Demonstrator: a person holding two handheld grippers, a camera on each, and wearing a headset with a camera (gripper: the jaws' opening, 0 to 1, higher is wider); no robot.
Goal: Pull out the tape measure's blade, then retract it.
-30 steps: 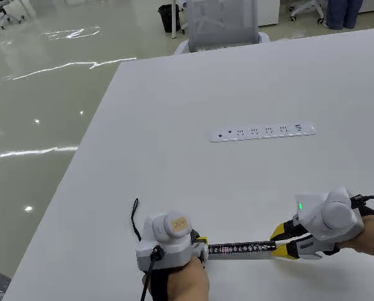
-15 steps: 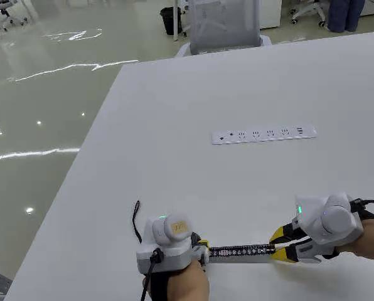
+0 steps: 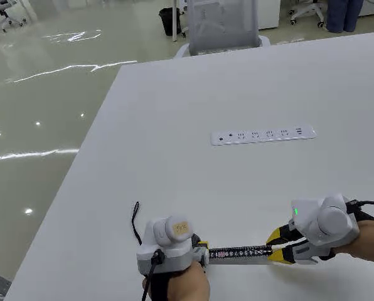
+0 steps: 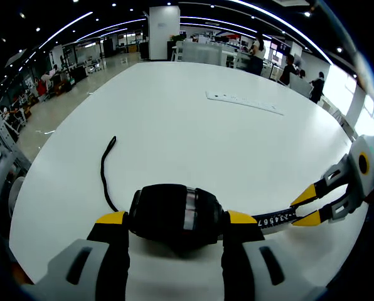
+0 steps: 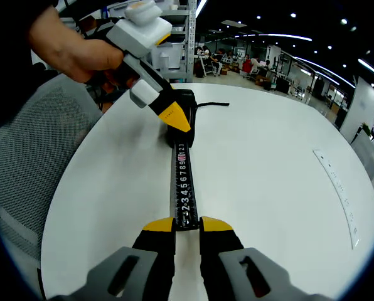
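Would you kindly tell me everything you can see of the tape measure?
The tape measure has a rounded black case with a silvery band, clamped at its sides between the yellow-tipped jaws of the left gripper. Its blade, black with white numerals and a few red marks, is drawn out straight and low along the white table; the right gripper pinches its free end. A thin black wrist strap trails from behind the case, lying loose on the table.

Here's the white table (image 3: 174, 106), broad and glossy. A white power strip (image 3: 263, 133) lies flat on it, over toward the right edge. Down at the near edge sits the black tape measure (image 4: 174, 210), its blade (image 3: 240, 252) drawn out along that edge and its black strap (image 3: 135, 221) snaking toward the far edge.
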